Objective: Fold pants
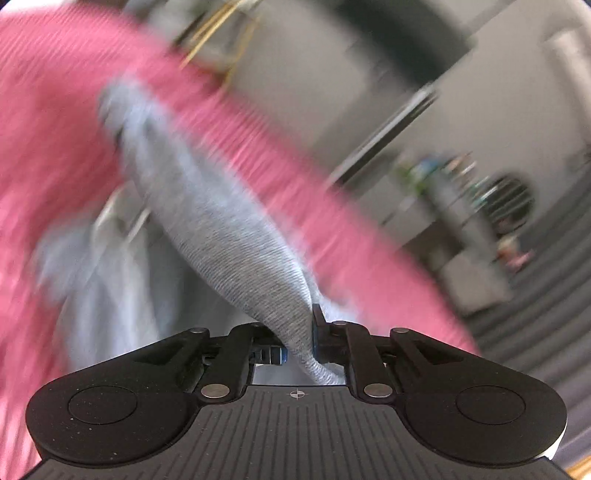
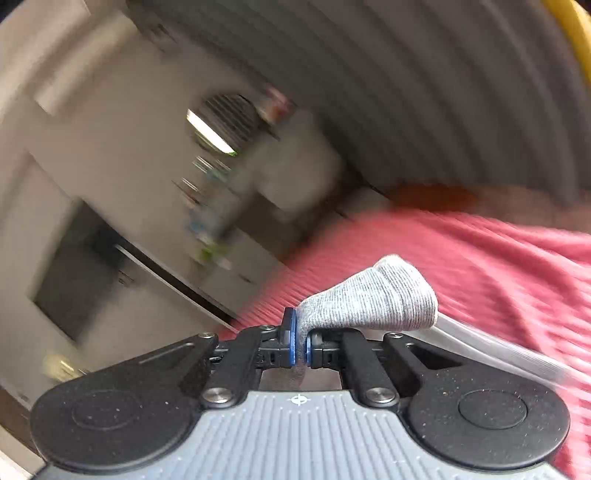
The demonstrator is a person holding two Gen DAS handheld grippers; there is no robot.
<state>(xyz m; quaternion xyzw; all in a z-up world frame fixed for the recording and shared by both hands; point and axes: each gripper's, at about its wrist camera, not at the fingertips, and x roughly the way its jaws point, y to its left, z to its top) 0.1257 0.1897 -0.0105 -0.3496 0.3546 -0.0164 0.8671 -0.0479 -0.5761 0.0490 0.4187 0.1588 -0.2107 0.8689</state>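
The pants [image 1: 221,229] are light grey knit. In the left wrist view they stretch from my left gripper [image 1: 299,343] up and to the left, over a pink ribbed cover [image 1: 51,122]. My left gripper is shut on a fold of the pants. In the right wrist view my right gripper [image 2: 301,349] is shut on another bunched end of the pants [image 2: 373,302], which bulges to the right above the fingers. Both views are motion-blurred. The rest of the garment is hidden.
The pink ribbed cover [image 2: 480,258] lies under and behind the pants. Behind it are a grey ribbed wall [image 2: 424,92], white cabinets [image 1: 476,273] with small colourful items, and a dark screen [image 2: 74,280]. A yellow edge [image 2: 576,33] shows at top right.
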